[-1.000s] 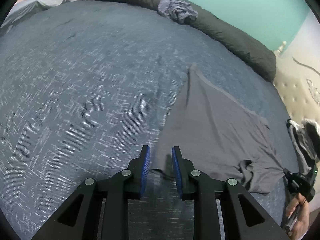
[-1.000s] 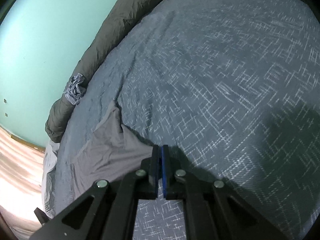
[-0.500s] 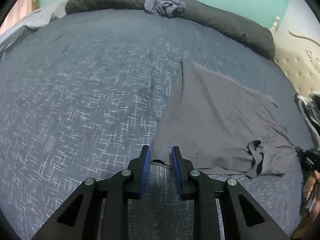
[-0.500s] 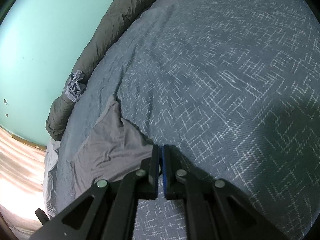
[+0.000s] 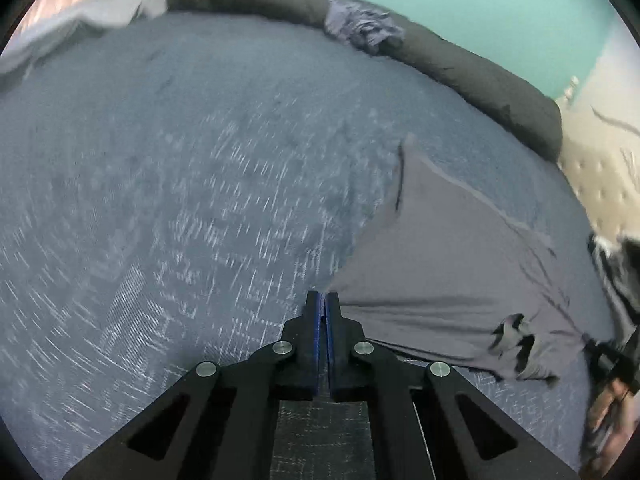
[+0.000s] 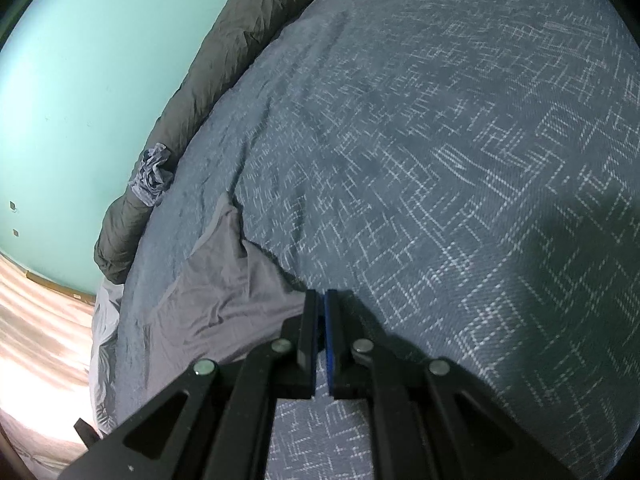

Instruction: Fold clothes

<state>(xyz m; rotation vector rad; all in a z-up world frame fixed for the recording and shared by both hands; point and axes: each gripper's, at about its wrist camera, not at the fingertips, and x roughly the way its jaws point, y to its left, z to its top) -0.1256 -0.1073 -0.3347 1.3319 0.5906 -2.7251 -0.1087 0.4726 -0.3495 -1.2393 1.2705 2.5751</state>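
Left wrist view: the left gripper has just been closing, and its blue-padded jaws now stand pressed together on the near corner of the grey garment, where half a second ago they stood apart with that corner between them. The garment lies spread on the blue patterned bedspread, running from the pinched corner away to the right, with a pointed corner toward the far side and a bunched fold near its right end. That right end now looks pulled tauter than before, with creases running toward the right gripper, seen at the frame's right edge in the person's hand. The picture is blurred. A rolled dark duvet lies along the far edge of the bed against the teal wall, with a crumpled bluish cloth on top of it.

Right wrist view: the right gripper shows its jaws nearly together, gripping the garment by an edge at its pads, just as in the earlier frames. The cloth trails off to the left over the bedspread. The duvet, the crumpled cloth and the wall sit as they did before.
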